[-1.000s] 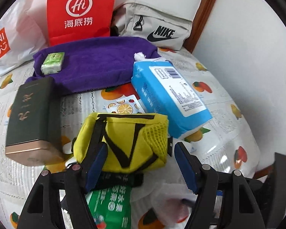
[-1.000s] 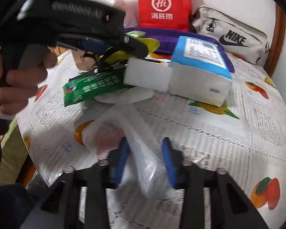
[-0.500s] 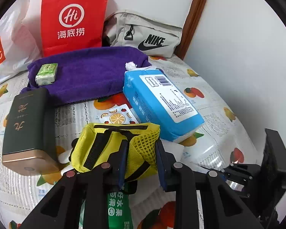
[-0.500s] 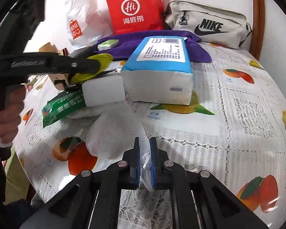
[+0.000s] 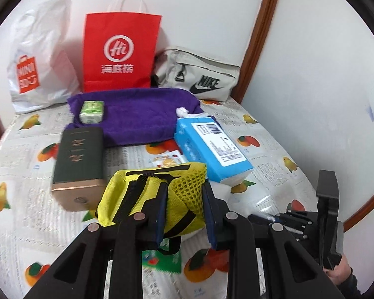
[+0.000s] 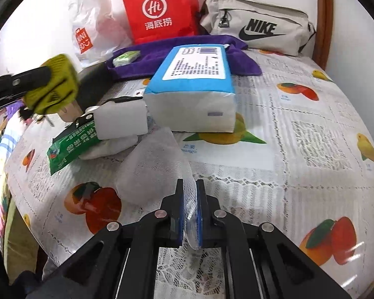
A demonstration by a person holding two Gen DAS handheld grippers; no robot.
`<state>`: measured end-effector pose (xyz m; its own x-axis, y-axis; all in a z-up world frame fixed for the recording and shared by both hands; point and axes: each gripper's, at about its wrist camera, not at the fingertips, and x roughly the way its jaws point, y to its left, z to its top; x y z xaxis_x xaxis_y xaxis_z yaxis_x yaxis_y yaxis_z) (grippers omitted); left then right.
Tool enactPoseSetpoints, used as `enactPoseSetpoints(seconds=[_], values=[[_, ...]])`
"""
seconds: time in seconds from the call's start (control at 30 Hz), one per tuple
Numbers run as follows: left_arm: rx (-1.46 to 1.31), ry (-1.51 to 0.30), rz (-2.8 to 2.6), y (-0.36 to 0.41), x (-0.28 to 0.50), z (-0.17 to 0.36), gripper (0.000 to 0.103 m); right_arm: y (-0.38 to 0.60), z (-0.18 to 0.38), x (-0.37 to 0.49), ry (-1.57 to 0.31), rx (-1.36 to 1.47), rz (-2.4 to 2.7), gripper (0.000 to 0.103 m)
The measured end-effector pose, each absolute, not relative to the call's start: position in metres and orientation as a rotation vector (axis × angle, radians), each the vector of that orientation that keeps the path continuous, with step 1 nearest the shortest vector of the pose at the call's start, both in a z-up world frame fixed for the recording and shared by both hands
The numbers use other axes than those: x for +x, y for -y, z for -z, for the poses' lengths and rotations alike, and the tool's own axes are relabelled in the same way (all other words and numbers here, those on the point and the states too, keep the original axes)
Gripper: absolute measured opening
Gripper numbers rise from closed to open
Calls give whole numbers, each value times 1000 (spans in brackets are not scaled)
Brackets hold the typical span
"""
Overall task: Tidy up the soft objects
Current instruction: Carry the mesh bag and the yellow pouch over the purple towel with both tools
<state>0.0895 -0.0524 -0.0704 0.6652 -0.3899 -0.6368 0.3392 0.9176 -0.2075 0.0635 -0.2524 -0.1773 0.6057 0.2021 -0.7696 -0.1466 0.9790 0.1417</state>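
left gripper (image 5: 183,208) jaws clamp the yellow pouch (image 5: 154,194) above the table; right gripper (image 6: 189,214) jaws pinch the mesh bag (image 6: 152,167).

Left black two-finger gripper (image 5: 183,210) clamped on yellow mesh pouch (image 5: 162,194), raised toward 12 o'clock, right black two-finger gripper (image 6: 189,214) pinching white net bag (image 6: 154,169)

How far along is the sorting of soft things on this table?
Done: nothing looks grouped yet. In hand: the left gripper is shut on the yellow pouch, lifted; the right gripper pinches the white mesh bag. Left: purple towel, blue tissue pack and white sponge.
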Motion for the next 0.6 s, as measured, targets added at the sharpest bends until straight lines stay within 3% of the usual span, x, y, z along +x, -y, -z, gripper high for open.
enactPoseSetpoints(seconds=[0.6], values=[[-178,-734,223,-24,74,67,25,262,131,52,-835,86,-182,5]])
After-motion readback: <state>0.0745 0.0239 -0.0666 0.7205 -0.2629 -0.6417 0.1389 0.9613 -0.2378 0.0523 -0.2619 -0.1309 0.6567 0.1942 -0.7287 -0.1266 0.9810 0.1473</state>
